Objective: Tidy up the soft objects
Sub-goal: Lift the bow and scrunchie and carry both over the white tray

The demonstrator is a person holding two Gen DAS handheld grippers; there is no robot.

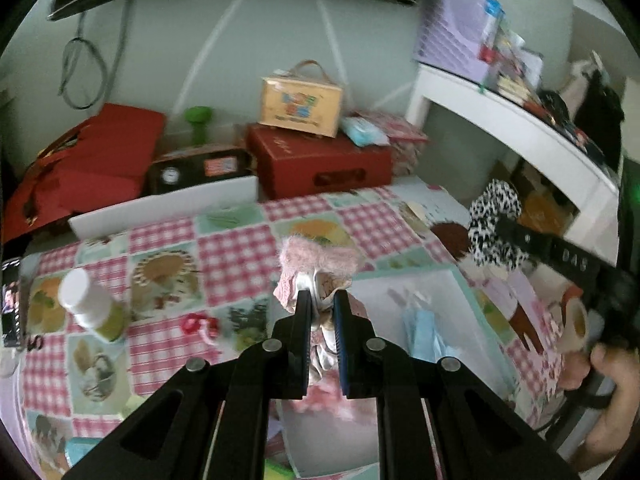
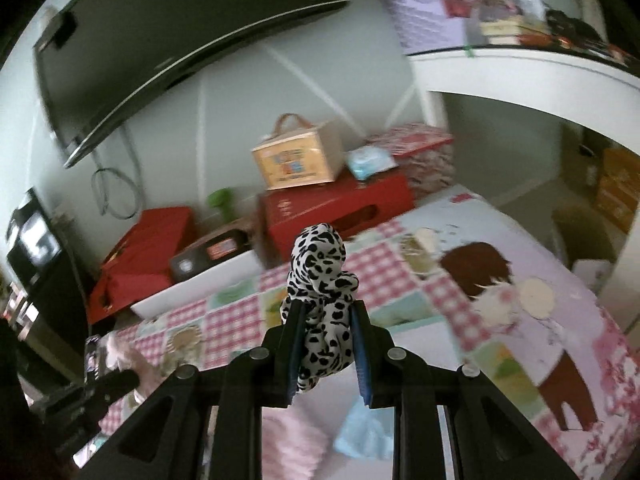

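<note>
- Presently, a pink fuzzy fabric piece (image 1: 318, 266) is pinched in the left tool (image 1: 322, 300), above the checked patchwork tabletop (image 1: 236, 248).
- A black-and-white spotted cloth scrunchie (image 2: 320, 280) is clamped in the right tool (image 2: 326, 312).
- Both grips should be kept firm until a sorting place, judged to be the white box (image 1: 416, 280), is reached.

I see matt black plastic on my left gripper (image 1: 322, 300), clamping a fuzzy pink cloth bundle (image 1: 316, 264) with a satiny white fold. My right gripper (image 2: 326, 312) pinches smooth, spotted black-and-white fabric (image 2: 320, 280). Below lies a checked, slightly glossy tablecloth (image 1: 236, 248) and a smooth plastic bottle (image 1: 90, 304).
</note>
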